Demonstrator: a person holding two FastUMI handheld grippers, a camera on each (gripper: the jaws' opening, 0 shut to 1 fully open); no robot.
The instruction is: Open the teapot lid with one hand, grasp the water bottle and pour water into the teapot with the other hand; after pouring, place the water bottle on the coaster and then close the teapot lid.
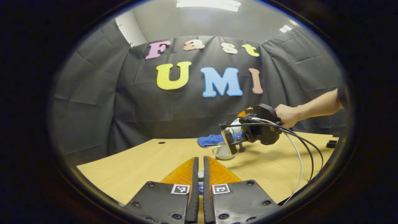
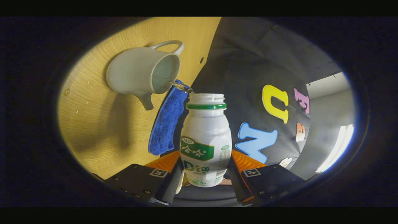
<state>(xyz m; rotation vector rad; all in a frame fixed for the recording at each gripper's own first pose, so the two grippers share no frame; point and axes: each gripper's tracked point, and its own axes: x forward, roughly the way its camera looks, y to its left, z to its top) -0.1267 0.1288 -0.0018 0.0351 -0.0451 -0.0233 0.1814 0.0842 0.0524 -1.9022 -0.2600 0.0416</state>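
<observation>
Right gripper (image 2: 203,180) is clamped on the white water bottle (image 2: 205,140), tipped so its open mouth feeds a thin stream into the lidless white teapot (image 2: 136,73) at 10 o'clock in the right gripper view. Blue cloth coaster (image 2: 166,123) lies just beside the teapot, ready for set-down. Left gripper (image 1: 199,175) has its fingers together on a small pale piece, probably the lid, held clear of the teapot on the wooden table (image 1: 140,161).

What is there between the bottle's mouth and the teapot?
In the right gripper view, a thin stream of water runs from the bottle into the open teapot.
</observation>
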